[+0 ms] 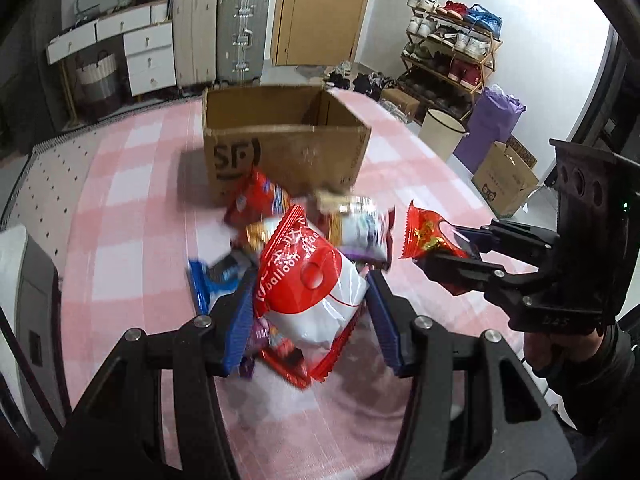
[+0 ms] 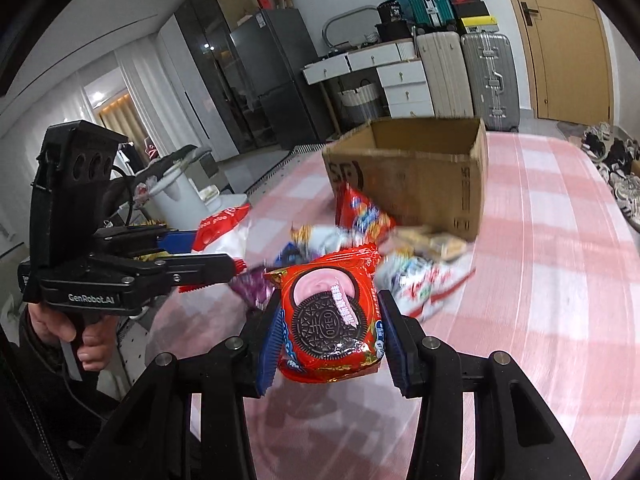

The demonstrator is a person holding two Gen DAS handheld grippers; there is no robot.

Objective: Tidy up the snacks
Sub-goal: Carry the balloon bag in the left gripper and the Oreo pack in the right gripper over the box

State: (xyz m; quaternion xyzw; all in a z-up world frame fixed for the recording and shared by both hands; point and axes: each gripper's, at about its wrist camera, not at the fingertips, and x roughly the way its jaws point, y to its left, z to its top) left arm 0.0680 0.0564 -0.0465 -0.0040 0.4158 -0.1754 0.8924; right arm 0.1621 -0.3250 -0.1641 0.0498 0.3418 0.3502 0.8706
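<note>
From the left wrist camera, we see our left gripper point(image 1: 310, 304) clamped on a red-and-white bag point(image 1: 316, 296) printed "balloon", lifted above the pink checked tablecloth point(image 1: 132, 208), with the heap of loose snacks point(image 1: 320, 220) lying just in front of the open cardboard box point(image 1: 280, 136) marked "SF". At the right of this view, our right gripper point(image 1: 448, 248) pinches a red packet point(image 1: 430, 236). A second carton point(image 1: 506, 180) with a cat-face logo stands on the floor beyond the table. From the right wrist camera, we see the right gripper point(image 2: 328, 332) closed on the red Oreo packet point(image 2: 330, 320), its "OREO" biscuit picture facing us, held clear of the cloth and short of the box point(image 2: 416, 172). The left gripper point(image 2: 208, 256) at the left carries the name "GenRobot.AI" and grips the red-and-white bag point(image 2: 224, 228) edge-on. We judge 2 risks from here: the puffy bag could slide out of its 2 narrow pads, since it bulges well beyond them, and both hands heading for 1 box opening could knock packets together or nudge the light box along the cloth. Motion blur hides other labels.
</note>
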